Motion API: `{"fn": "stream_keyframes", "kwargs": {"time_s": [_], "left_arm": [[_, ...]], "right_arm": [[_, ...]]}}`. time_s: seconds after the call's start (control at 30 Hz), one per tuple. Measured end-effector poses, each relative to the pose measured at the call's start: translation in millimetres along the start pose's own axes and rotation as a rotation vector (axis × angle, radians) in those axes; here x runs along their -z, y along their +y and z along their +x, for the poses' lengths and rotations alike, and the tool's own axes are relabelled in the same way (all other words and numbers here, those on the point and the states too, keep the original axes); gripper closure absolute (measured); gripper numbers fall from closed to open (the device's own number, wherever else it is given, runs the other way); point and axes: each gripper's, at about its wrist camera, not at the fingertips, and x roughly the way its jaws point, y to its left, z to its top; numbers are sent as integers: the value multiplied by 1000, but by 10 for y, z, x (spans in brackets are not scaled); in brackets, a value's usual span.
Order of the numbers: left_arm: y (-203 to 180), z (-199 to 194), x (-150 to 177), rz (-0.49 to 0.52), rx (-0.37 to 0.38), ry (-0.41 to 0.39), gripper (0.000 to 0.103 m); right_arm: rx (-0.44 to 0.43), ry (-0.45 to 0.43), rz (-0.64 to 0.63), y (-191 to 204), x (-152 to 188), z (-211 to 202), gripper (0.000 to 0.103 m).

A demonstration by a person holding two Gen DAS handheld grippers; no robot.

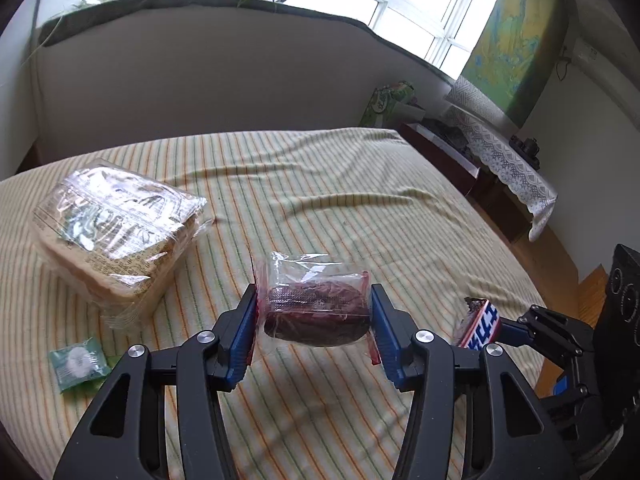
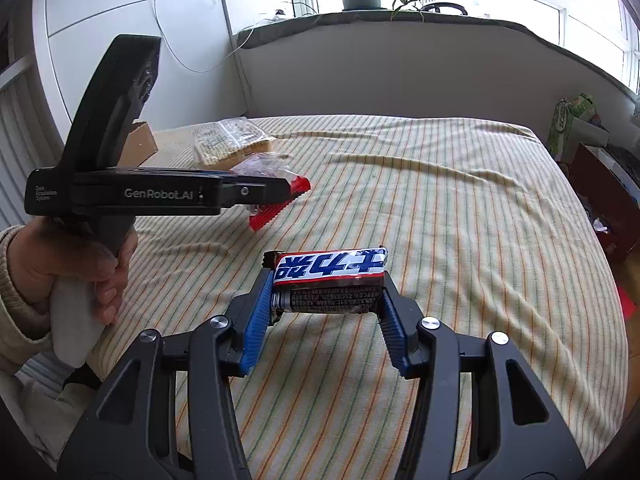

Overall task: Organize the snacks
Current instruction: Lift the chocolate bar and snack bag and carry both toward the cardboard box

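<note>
The bed (image 1: pixel 320 184), covered with a striped sheet, carries the snacks. A bread bag (image 1: pixel 120 232) lies at its left side. A small green packet (image 1: pixel 78 364) lies just in front of it. The left gripper (image 1: pixel 314 320) is raised above the sheet; its fingers (image 1: pixel 244 328) pinch a clear packet (image 1: pixel 316 308) of dark red snack by both ends. The right gripper (image 2: pixel 328 296) is also raised, to the right of the left one; its fingers (image 2: pixel 256 320) pinch a candy bar (image 2: pixel 330 276) crosswise, end to end.
</note>
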Motion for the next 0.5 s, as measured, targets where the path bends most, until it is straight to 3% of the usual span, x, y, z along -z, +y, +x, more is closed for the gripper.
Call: {"fn": "stream_keyframes", "kwargs": {"time_s": [0.23, 0.5], "left_arm": [[-139, -582, -10, 40, -2, -110, 51], [-252, -1447, -106, 98, -26, -291, 51]], "right_arm": [[34, -62, -3, 54, -153, -197, 51], [99, -221, -40, 352, -515, -744, 51]]}}
